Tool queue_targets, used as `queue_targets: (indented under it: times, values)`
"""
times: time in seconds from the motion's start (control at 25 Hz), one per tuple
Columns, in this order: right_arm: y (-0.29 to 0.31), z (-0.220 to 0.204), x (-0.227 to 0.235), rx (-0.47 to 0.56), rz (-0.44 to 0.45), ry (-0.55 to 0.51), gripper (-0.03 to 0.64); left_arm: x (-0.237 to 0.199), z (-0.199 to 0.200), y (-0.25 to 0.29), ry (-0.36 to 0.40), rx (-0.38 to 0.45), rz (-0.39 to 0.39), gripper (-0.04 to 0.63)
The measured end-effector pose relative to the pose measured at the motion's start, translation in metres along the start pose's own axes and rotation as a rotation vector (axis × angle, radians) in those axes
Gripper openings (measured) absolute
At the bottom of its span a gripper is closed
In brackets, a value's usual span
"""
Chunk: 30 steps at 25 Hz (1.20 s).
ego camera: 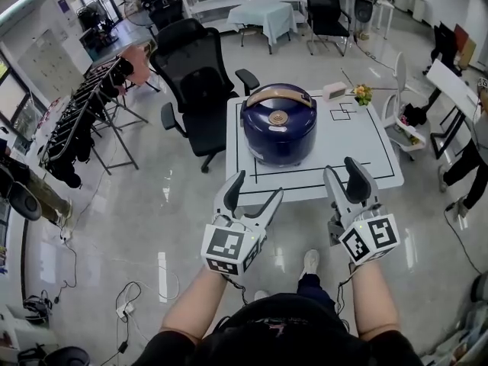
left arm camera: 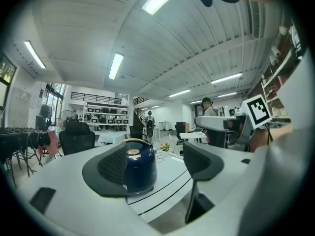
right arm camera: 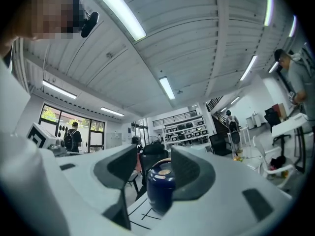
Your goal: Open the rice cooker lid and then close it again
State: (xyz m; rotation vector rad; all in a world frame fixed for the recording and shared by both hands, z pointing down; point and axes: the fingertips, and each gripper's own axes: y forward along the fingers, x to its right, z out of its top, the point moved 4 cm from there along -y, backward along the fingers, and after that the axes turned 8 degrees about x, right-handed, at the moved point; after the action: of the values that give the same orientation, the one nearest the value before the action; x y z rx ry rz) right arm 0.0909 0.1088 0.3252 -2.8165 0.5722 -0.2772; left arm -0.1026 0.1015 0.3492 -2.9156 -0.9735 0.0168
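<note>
A black chair (ego camera: 194, 75) stands just left of the cooker (ego camera: 279, 149), close to the bench (ego camera: 366, 155) edge. The left tongs (ego camera: 258, 186) hang in front of the cooker and a little to its left, off the near edge of the bench. They are spread wide with nothing between them, and the left gripper view shows the cooker framed in the gap, well apart from both pads. The cooker sits on the left half of the bench inside a black-lined rectangle, with its lid (ego camera: 279, 117) down. The right tongs (ego camera: 341, 168) hover in front of the cooker and to its right, also spread and empty. Behind and right of the cooker, at the far bench edge, are a small white box (ego camera: 334, 91) and a bunch of flowers (ego camera: 361, 94).

The cooker looks heavy and rigid, so it should stay put under a light push. Its glossy dark-blue shell is probably slick, and a pinch on the dome would likely slip. The lid's lip or a catch seems the better hold, though which side the hinge is on I cannot tell. The tan handle (ego camera: 279, 92) would likely lift the whole pot

Count: one cooker, one lid, one handle, two tongs, one bench, one chair beside it, one box, one bunch of flowers
</note>
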Motion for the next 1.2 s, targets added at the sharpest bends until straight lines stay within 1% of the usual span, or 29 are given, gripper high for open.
queue_targets:
  times: [0.4, 0.84, 1.2]
  values:
    - [0.056, -0.012, 0.06, -0.029, 0.072, -0.017, 0.201, -0.012, -0.001, 0.079, 0.006, 0.001, 0.048, 0.344]
    - [0.105, -0.027, 0.119, -0.043, 0.137, 0.038, 0.201, -0.019, -0.011, 0.144, 0.026, -0.03, 0.121, 0.344]
    - [0.136, -0.027, 0.165, -0.068, 0.194, 0.064, 0.201, -0.014, -0.012, 0.192, 0.024, -0.031, 0.177, 0.344]
